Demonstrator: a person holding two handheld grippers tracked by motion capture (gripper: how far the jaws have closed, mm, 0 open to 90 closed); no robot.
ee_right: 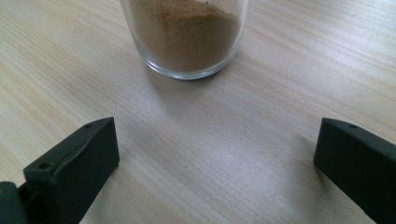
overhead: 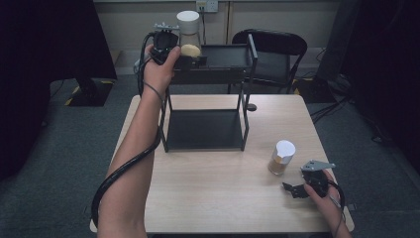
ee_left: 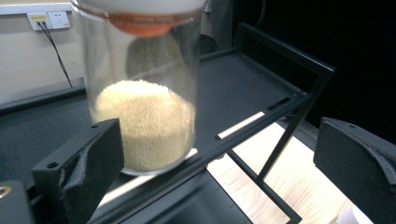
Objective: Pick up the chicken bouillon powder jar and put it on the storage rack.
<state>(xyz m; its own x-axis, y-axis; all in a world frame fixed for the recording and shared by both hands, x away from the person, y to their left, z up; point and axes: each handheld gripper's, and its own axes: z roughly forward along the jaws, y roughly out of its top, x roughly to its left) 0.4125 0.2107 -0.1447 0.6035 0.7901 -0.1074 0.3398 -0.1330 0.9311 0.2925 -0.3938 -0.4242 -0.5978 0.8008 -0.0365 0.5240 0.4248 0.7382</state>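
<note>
Left tongs stand wide at the rack's top shelf, the upright grain jar just ahead, nearer one jaw (released or not yet gripped, hard to say). Right tongs, also wide, rest on the tabletop, the brown-powder jar straight ahead.

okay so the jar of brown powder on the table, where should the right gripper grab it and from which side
Grip the jar of brown powder around its straight glass wall, below the white lid. It stands upright on the table with bare wood around it. The right gripper, open, already faces it, so come in level from the person's side.
</note>
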